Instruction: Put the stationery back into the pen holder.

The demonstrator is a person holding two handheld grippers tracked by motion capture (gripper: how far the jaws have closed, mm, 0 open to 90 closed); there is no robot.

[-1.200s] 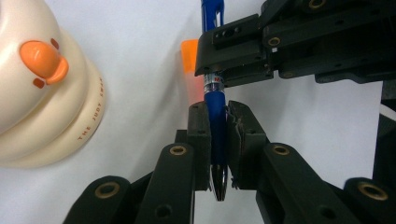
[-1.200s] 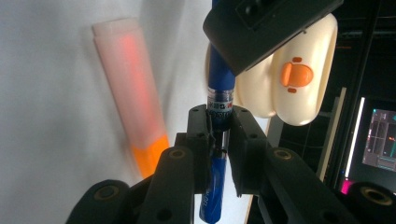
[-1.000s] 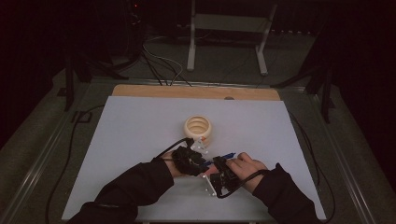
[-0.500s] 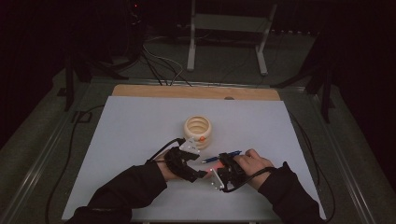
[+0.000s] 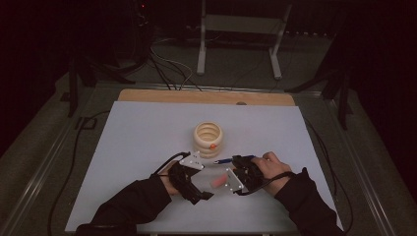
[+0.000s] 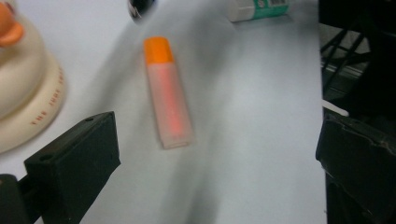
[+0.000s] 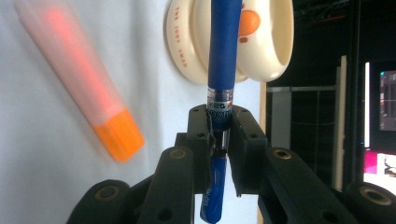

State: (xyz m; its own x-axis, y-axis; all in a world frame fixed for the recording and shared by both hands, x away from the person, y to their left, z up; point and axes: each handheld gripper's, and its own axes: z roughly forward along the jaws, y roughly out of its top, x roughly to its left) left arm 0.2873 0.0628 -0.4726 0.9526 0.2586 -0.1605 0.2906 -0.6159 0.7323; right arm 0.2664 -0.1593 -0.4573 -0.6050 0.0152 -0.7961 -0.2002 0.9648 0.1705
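Note:
On the white table (image 5: 147, 147) an orange-capped highlighter (image 5: 216, 183) lies flat between my two grippers. My left gripper (image 5: 199, 182) is open. Its jaws stand wide apart, short of the highlighter (image 6: 168, 93) and on either side of it, not touching. The right gripper (image 5: 237, 164) is shut on a blue pen (image 5: 223, 161). That pen (image 7: 224, 56) sticks out ahead of the jaws toward a cream ribbed holder (image 7: 271, 42). The highlighter (image 7: 79, 79) lies left of the pen in the right gripper view.
The cream holder (image 5: 208, 139) stands mid-table, just beyond both grippers, with a small orange mark on its side. A white and green object (image 6: 259, 7) lies on the table past the highlighter. A wooden strip (image 5: 206, 97) runs along the table's far edge.
My left gripper has drawn back from the holder, toward the person and to the left. The highlighter now lies in plain sight between the grippers. The right gripper has barely moved.

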